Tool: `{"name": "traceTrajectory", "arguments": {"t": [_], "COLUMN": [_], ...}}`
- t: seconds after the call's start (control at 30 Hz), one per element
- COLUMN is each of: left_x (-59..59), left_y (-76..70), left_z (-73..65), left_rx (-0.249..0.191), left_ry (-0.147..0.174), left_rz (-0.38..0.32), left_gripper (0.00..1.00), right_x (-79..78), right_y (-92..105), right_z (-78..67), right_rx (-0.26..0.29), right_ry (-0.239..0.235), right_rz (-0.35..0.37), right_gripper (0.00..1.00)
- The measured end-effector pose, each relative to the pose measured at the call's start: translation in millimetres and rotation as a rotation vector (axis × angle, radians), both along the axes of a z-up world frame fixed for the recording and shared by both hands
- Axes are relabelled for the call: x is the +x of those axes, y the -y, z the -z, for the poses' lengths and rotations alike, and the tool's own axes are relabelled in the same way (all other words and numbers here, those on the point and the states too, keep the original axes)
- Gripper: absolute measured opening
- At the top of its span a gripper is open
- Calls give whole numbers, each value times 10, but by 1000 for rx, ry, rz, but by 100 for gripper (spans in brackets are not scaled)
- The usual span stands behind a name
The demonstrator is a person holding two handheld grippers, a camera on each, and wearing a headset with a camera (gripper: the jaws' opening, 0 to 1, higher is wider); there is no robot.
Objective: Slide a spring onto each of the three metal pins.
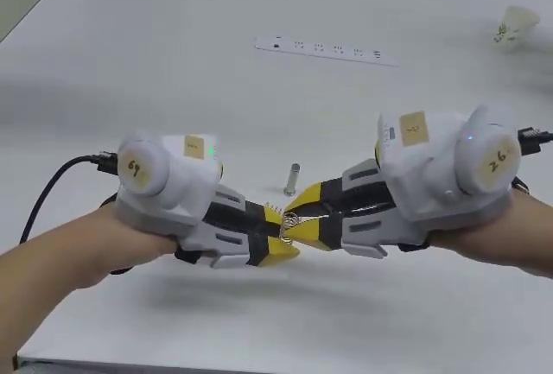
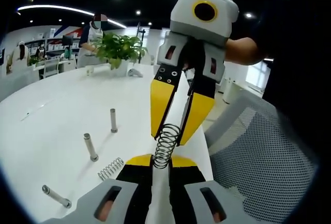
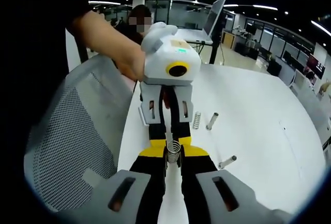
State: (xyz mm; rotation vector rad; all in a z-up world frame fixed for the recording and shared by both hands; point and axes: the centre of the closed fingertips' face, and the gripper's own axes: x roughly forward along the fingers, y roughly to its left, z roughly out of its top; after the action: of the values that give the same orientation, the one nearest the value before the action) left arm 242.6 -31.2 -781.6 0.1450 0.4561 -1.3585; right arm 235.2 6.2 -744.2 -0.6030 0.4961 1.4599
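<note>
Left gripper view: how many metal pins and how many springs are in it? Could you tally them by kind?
Pins: 3 (far pin, middle pin, near pin)
Springs: 2 (held spring, loose spring on the table)
Total: 5

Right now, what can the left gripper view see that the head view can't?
The left gripper view has a loose spring lying on the table, a flat pin on its side, a leafy plant and a mesh chair. The head view has a white power strip and a small cup-like thing far off; I can't tell what it is. Both have the left gripper and the right gripper meeting jaws-first on one held spring, plus an upright pin just beyond them.
</note>
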Motion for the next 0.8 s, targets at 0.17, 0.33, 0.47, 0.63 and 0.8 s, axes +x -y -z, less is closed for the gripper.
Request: {"name": "traceTrajectory", "arguments": {"t": [0.17,0.33,0.47,0.63,0.8], "left_x": [32,64,101,116,103], "left_y": [-10,-25,-49,-94,-144], "left_z": [-17,-62,-69,-61,-76], "left_rx": [-2,-22,-23,-16,-16], "left_ry": [-5,-11,-8,-8,-13], "left_rz": [-15,-32,-50,-60,-69], "left_gripper": [3,5,11,14,22], "right_x": [21,37,45,66,91], "right_y": [-2,4,-3,7,21], "right_z": [-17,5,-8,-7,2], "right_rx": [5,-8,1,2,3], "right_ry": [5,13,15,19,21], "right_rz": [8,9,14,24,38], "right_gripper": [7,8,8,8,8]}}
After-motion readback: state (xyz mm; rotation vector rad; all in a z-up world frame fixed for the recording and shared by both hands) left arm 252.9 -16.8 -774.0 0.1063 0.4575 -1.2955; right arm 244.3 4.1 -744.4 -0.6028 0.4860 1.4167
